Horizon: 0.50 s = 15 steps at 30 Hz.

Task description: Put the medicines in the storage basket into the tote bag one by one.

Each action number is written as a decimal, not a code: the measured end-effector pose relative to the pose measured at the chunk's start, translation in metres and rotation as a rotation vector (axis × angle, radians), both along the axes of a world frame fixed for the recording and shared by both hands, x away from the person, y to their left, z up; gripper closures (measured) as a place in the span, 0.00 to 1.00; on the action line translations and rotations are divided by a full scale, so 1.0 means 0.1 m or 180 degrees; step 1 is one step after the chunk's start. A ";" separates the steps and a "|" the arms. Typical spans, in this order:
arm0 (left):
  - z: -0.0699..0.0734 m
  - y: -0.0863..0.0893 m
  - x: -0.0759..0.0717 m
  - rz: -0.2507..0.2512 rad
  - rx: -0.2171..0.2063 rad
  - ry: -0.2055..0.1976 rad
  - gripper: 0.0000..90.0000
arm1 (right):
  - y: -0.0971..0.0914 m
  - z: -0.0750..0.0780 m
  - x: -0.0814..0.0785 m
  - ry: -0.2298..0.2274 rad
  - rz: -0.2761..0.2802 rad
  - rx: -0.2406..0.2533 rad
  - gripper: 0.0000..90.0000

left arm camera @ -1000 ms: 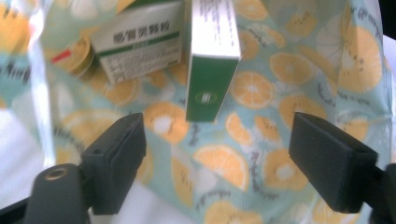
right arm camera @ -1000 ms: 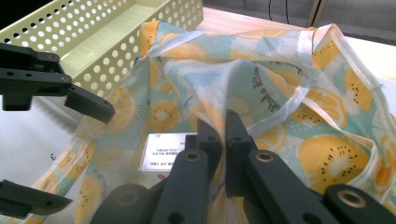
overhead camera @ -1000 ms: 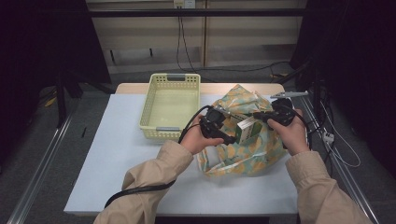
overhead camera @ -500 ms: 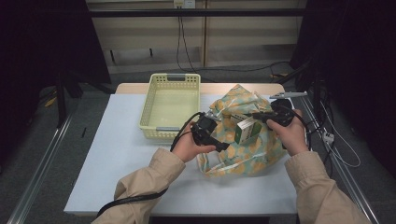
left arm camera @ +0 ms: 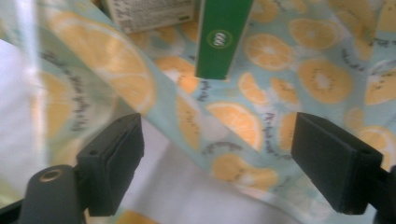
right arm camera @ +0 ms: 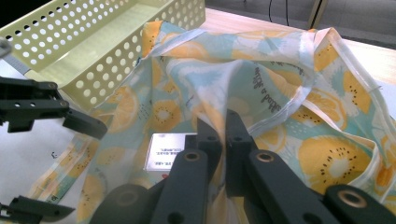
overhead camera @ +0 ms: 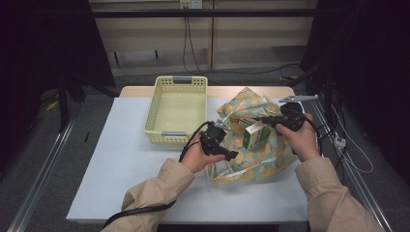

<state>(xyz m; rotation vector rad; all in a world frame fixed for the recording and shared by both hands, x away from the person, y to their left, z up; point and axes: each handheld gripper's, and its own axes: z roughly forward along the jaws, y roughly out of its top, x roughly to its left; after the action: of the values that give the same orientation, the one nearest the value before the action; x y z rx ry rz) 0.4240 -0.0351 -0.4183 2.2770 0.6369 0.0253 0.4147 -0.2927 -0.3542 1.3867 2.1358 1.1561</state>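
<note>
High view | bag: orange-slice print, crumpled | green-white box inside

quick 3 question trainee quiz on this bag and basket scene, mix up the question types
1. True or false: the right tongs are shut on the fabric of the orange-slice patterned cloth bag.
2. The left tongs are: A) open, B) shut on the green and white carton, C) shut on a bag handle.
3. What stands left of the bag on the white table, as the high view shows it?

Key
1. True: the fabric is pinched between the jaws.
2. A: the jaws stand apart, with bag fabric beyond them.
3. The pale yellow perforated plastic basket, with nothing visible inside.
</note>
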 end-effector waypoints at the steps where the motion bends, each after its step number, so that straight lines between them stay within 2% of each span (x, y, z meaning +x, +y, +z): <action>1: -0.01 -0.01 0.00 0.0005 0.0017 0.0001 0.19 | 0.00 0.00 0.00 0.0001 0.0000 0.0000 0.98; 4: -0.07 -0.02 -0.01 0.0065 0.0078 0.0001 0.19 | 0.00 0.00 -0.01 0.0002 0.0006 -0.0001 0.98; 8: -0.19 -0.05 -0.04 0.0042 0.0125 0.0068 0.19 | 0.00 0.00 -0.01 0.0008 0.0008 0.0001 0.98; 11: -0.24 -0.06 -0.05 0.0033 0.0173 0.0054 0.19 | -0.01 -0.01 -0.01 0.0007 0.0009 0.0007 0.98; 13: -0.27 -0.08 -0.05 0.0065 0.0148 0.0057 0.19 | -0.02 -0.01 -0.01 0.0004 0.0005 0.0016 0.98; 15: -0.28 -0.08 -0.04 0.0082 0.0153 0.0066 0.24 | -0.03 -0.02 -0.01 0.0014 -0.0005 0.0007 0.98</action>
<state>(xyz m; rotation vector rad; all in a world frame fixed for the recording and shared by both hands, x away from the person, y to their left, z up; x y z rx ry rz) 0.4201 -0.0429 -0.4459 2.3179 0.6832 0.0299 0.4136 -0.2956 -0.3561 1.3927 2.1369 1.1562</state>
